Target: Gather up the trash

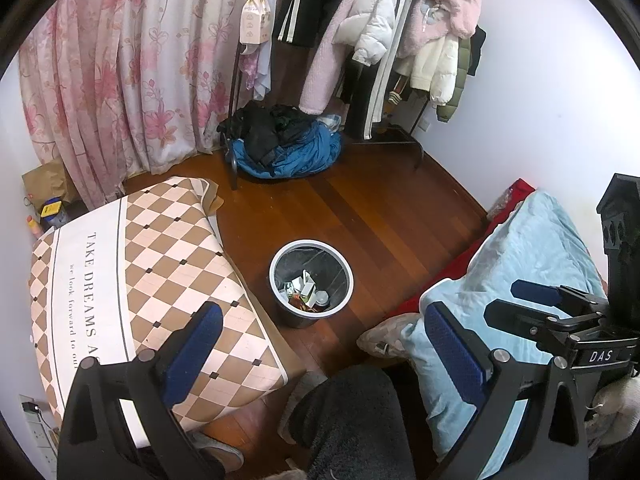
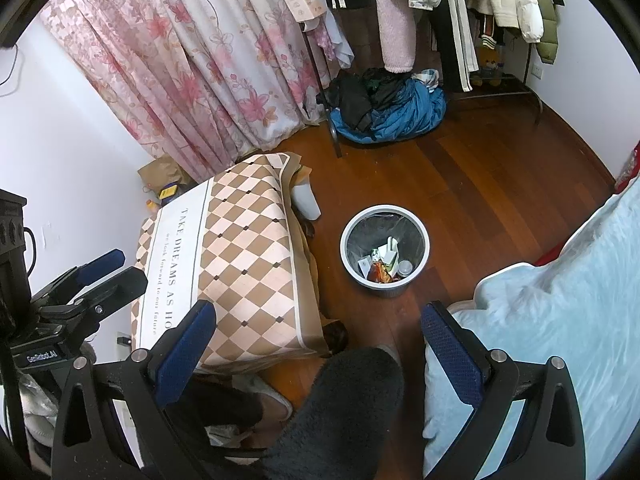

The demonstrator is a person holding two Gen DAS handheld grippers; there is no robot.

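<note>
Both views are evenly and fairly brightly lit by soft indoor light, with weak shadows. The polished wooden floor (image 1: pixel 360 208) carries mild sheen. Strong fisheye distortion bends the curtains (image 2: pixel 192 60) and walls, and black vignetting fills the corners. The pale blue bedding (image 2: pixel 560 300) looks smeared and soft.
</note>
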